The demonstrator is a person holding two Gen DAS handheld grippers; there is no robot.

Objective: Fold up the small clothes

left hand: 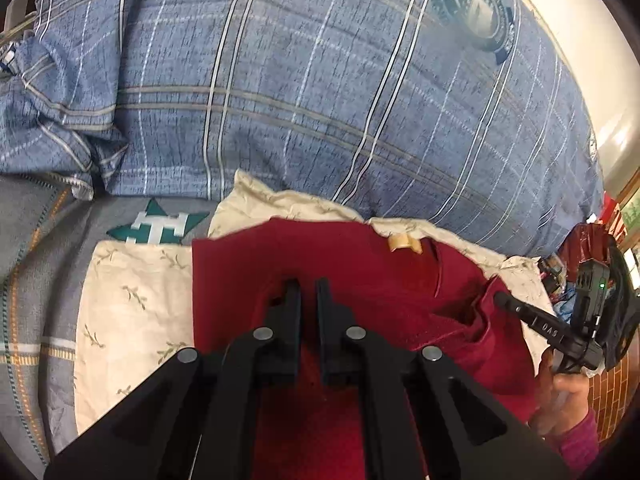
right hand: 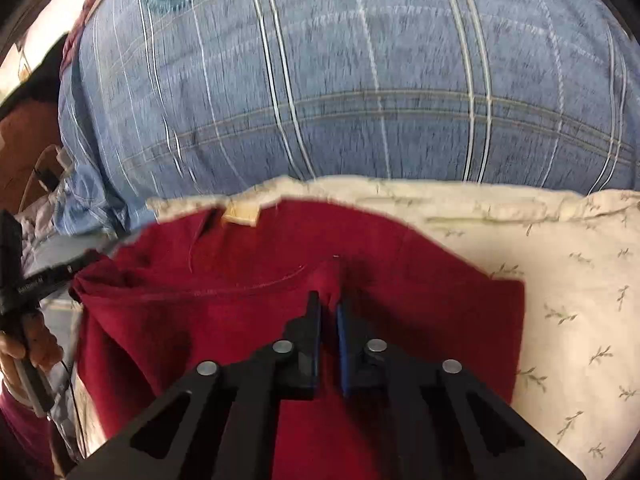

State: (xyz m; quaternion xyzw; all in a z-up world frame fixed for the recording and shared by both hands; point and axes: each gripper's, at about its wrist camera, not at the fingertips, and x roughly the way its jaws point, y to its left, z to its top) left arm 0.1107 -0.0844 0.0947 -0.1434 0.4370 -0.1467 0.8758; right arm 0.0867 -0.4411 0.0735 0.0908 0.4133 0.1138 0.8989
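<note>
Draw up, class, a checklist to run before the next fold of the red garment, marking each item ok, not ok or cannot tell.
1. Left gripper pinches the red garment: ok, cloth gathered between its shut fingers.
2. Right gripper pinches it too: ok, a ridge of cloth rises between its fingers.
3. Garment lies wholly on the cream floral cloth: cannot tell, near edge is hidden.
4. Garment smooth: not ok, bunched at both grips.
5. Label lies at the far edge: ok.
6. Blue plaid bedding is off the garment: ok.

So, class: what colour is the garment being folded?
Dark red; the garment shows best in the right wrist view.
</note>
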